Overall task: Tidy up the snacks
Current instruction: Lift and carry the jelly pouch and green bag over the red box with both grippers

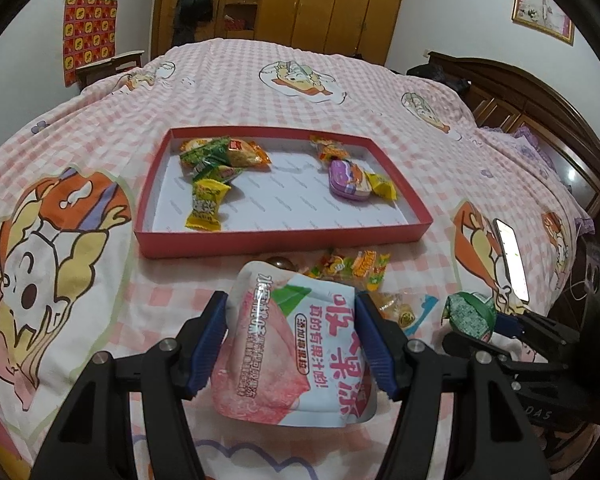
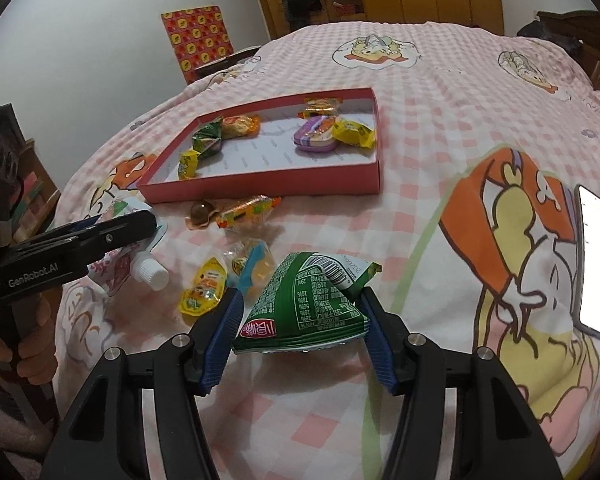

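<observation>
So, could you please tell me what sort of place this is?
Most likely a home bedroom: the snacks lie on a bed under a pink checked cartoon bedsheet, with a wooden wardrobe and dark headboard behind.

**Colours on the bed**

The bedspread (image 1: 300,92) is pink-and-white check with orange, yellow and purple cartoon figures. The tray (image 1: 284,236) is red outside, white inside. In it lie yellow (image 1: 205,207), green (image 1: 204,156) and orange (image 1: 244,151) wrappers and a purple tin (image 1: 346,182). Before the tray, a pink-and-white pouch (image 1: 296,352) sits between blue pads (image 1: 210,344); beside it, a green packet (image 2: 312,304).
</observation>
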Tool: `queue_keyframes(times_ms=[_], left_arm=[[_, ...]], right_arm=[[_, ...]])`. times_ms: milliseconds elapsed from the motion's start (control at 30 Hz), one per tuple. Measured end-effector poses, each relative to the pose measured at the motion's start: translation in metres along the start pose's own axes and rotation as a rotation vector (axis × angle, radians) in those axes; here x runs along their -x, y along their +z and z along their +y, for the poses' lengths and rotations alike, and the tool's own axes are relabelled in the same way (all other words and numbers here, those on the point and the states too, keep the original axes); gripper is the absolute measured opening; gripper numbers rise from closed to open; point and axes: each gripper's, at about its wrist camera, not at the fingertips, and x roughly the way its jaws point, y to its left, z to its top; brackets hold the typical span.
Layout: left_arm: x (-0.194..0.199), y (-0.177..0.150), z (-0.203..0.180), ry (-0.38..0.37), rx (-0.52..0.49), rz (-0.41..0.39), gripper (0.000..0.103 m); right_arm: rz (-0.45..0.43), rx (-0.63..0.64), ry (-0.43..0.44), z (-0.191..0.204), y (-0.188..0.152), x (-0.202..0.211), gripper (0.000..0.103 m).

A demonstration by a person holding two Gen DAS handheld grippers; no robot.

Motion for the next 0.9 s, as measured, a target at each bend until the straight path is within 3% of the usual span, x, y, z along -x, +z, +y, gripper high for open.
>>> queue_keyframes(times_ms=[900], left_arm=[[0.008,0.054,0.012,0.059,0.01,-0.108,0.067]], right_arm=[[-0.021,0.048,0.037,0.018,0.056,-0.002,0.06]])
